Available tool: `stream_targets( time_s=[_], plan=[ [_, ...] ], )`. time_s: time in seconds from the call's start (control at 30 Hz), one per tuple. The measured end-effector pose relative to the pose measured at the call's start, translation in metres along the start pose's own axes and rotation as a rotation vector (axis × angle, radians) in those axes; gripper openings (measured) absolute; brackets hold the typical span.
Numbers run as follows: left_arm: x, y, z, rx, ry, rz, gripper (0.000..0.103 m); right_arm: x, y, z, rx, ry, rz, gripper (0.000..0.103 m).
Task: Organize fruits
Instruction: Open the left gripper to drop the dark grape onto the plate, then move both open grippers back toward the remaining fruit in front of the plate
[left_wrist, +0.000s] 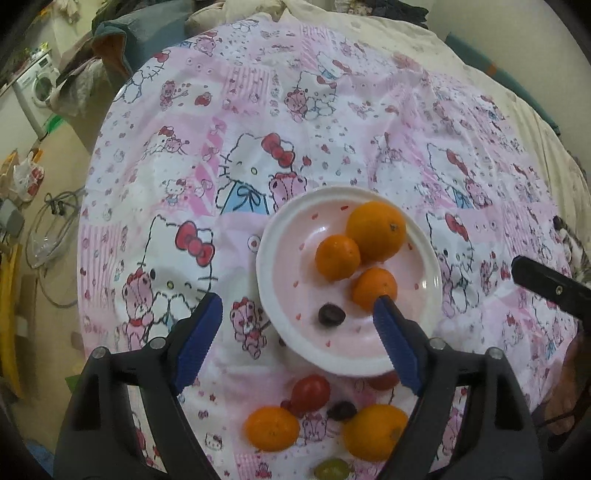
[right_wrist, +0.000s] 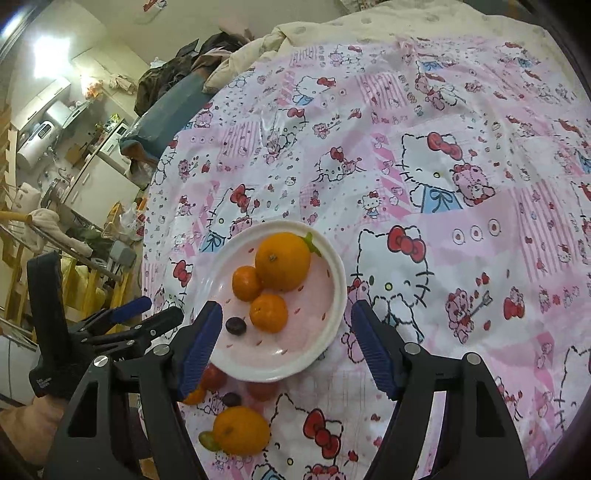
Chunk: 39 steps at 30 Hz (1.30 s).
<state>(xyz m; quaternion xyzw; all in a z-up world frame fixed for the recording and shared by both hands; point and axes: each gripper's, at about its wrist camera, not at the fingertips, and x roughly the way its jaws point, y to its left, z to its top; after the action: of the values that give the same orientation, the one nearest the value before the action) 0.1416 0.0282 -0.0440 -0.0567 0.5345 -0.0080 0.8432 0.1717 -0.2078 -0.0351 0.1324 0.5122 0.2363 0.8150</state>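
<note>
A white plate (left_wrist: 269, 280) with a pink centre sits on the Hello Kitty cloth and holds a large orange (left_wrist: 375, 230), two small oranges (left_wrist: 337, 256) and a dark grape (left_wrist: 331, 314). Near me on the cloth lie a red tomato (left_wrist: 310, 393), two oranges (left_wrist: 272, 428), a dark grape (left_wrist: 341, 410) and a green grape (left_wrist: 332, 469). My left gripper (left_wrist: 295, 325) is open above the plate's near edge, empty. My right gripper (right_wrist: 286, 328) is open over the plate (right_wrist: 332, 280), empty. The loose orange (right_wrist: 241, 430) lies below it.
The round table's pink cloth (left_wrist: 240, 110) drops off at the left, over a cluttered floor. A cream quilt (left_wrist: 406, 33) lies behind the table. The left gripper (right_wrist: 122, 325) shows at the left of the right wrist view.
</note>
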Motion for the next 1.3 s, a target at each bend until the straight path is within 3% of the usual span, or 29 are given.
stream_targets(
  time_s=[0.5, 0.63, 1.0, 1.17, 1.3],
  plan=[
    [-0.036, 0.012, -0.04, -0.026, 0.005, 0.04, 0.081, -0.021, 0.004, -0.044, 0.014, 0.023, 0.008, 0.075],
    [-0.038, 0.015, -0.049, -0.044, 0.056, 0.028, 0.081, -0.024, 0.002, -0.058, 0.04, 0.037, 0.019, 0.075],
    [-0.032, 0.029, -0.058, -0.116, 0.051, 0.074, 0.081, -0.02, -0.004, -0.074, 0.093, 0.061, 0.017, 0.075],
    [-0.012, 0.046, -0.06, -0.199, 0.126, 0.091, 0.081, -0.01, -0.011, -0.075, 0.121, 0.086, 0.005, 0.075],
    [0.012, 0.044, -0.071, -0.202, 0.227, 0.078, 0.081, -0.004, -0.011, -0.076, 0.12, 0.104, 0.0, 0.075]
  ],
)
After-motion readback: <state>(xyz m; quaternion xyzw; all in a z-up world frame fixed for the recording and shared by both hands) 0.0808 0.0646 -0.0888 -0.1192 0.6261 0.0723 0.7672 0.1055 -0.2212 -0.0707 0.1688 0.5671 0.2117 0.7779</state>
